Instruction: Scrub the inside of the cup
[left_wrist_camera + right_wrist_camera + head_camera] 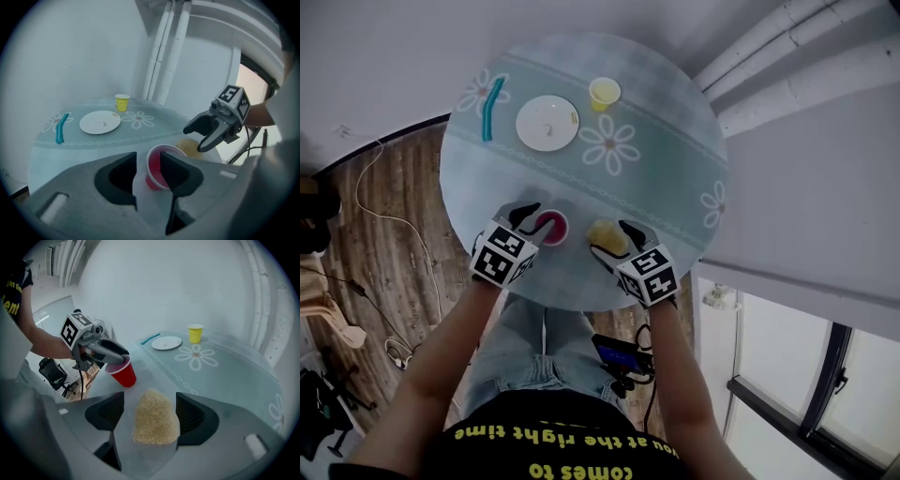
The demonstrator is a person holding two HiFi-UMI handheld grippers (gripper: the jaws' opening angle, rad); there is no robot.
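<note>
Looks like a plain room in a home: wood-plank floor (394, 272), white walls (384, 56), a round table (675, 122) under a daisy-print cover, white pipes (787, 47) in the far corner, a window (787, 366) at right.

Round table (675, 141), pale teal top printed with white daisies and a dotted band.

Near edge, on my side: red cup (551, 227) standing upright, mouth up. Just to its right, not touching it, a coarse yellow sponge (606, 236) lies on the top.

Far side: white plate (547, 122). A small yellow cup (604, 93) stands upright to its right, and a teal stick (492, 108) lies to its left across a daisy. These three are apart from one another.
</note>
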